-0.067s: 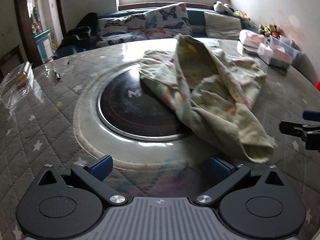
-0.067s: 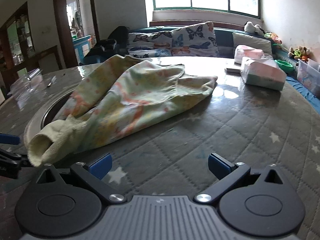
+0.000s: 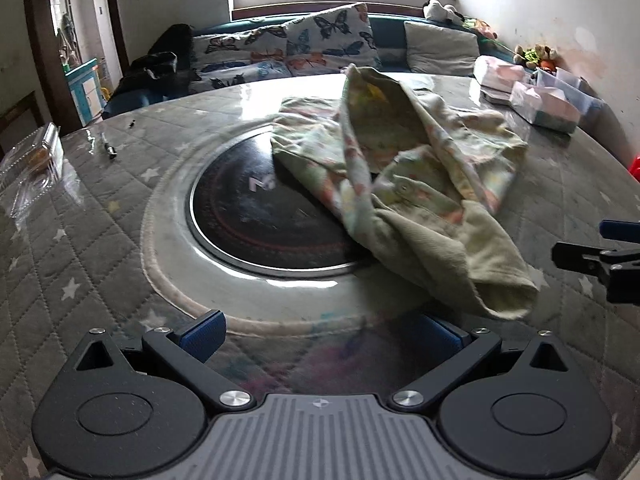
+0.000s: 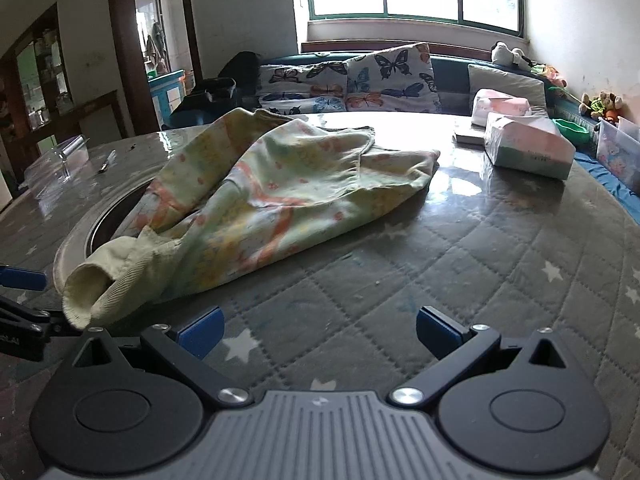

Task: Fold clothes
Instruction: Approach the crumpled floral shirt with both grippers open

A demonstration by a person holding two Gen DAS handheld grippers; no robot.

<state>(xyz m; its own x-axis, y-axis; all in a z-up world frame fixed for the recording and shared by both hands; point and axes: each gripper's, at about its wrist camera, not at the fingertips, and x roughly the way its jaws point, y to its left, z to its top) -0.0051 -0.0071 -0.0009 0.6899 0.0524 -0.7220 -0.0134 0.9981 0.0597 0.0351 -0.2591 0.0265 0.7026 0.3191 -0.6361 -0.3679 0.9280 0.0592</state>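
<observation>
Both grippers hover over the quilted table point(image 4: 460, 264) with fingers spread wide, gripping nothing: left gripper point(image 3: 320, 330), right gripper point(image 4: 318, 330); just beyond them the crumpled floral garment point(image 4: 280, 196) lies partly over the round black hob point(image 3: 260, 220); farther back sit tissue packs point(image 4: 524, 148).

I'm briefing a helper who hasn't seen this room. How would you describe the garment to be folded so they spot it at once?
On the round quilted table, look by the black glass hob at its centre. The crumpled garment half covers it: pale yellow-green with orange prints and a ribbed cuff, the only cloth there, unlike the boxy tissue packs.
</observation>
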